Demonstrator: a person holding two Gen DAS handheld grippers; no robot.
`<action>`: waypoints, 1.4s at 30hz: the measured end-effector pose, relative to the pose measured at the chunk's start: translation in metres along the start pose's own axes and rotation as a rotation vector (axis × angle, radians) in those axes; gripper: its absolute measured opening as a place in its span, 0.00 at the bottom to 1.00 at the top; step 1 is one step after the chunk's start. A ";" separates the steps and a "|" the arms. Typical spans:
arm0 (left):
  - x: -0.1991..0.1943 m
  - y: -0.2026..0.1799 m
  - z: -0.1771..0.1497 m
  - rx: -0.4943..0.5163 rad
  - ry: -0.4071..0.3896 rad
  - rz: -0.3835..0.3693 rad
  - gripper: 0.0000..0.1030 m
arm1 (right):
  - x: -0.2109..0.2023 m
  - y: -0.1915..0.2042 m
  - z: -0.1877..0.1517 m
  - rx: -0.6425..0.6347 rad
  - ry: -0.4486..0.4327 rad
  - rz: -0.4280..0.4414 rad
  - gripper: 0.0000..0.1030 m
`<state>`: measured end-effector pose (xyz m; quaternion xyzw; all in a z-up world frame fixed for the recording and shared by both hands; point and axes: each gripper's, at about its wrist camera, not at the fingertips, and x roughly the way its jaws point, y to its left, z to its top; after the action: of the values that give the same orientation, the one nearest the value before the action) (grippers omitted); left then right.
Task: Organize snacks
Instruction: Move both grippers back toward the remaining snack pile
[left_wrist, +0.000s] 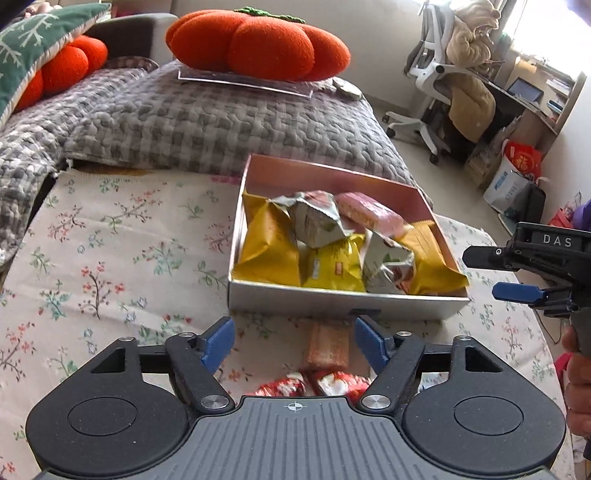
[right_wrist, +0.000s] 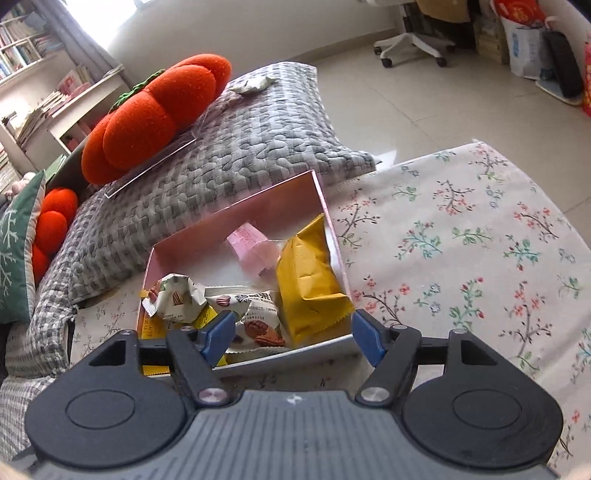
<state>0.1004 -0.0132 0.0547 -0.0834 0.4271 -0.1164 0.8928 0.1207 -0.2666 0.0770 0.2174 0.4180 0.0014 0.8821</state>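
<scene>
Mostly packed already: the box (left_wrist: 343, 299) sits on the floral cloth (left_wrist: 122, 236), far edge against the grey quilt (left_wrist: 207, 122), holding yellow packs (left_wrist: 269, 247), white-green packs (left_wrist: 317, 221) and a pink pack (left_wrist: 369, 212) in a loose heap, so collecting is well along. Left gripper (left_wrist: 294, 341) hovers near the box's front wall, jaws spread and empty, angled down over the leftovers: an orange bar (left_wrist: 328, 347) between the fingertips but untouched, and red-white packs (left_wrist: 314, 384) closer in, half hidden by the gripper body. Probably lining up a pick on the bar. Right gripper (right_wrist: 291, 338) is over the box's near right corner, jaws spread, nothing pinched; a white nut pack (right_wrist: 255, 317) and a yellow pack (right_wrist: 310, 288) lie below it inside the box, likely a drop spot. Pumpkin cushion (left_wrist: 258, 40) on the quilt is irrelevant.
</scene>
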 end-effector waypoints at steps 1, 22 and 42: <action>-0.001 -0.001 -0.001 -0.001 0.012 0.002 0.73 | -0.003 -0.001 -0.001 -0.001 -0.001 -0.007 0.69; -0.012 -0.012 -0.057 -0.030 0.205 -0.123 0.73 | -0.022 -0.046 -0.066 0.101 0.143 -0.145 0.91; 0.006 -0.033 -0.097 0.174 0.234 -0.033 0.62 | -0.009 -0.029 -0.108 0.024 0.153 -0.237 0.19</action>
<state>0.0236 -0.0517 -0.0016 0.0016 0.5151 -0.1764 0.8388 0.0297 -0.2538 0.0126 0.1762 0.5069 -0.0910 0.8389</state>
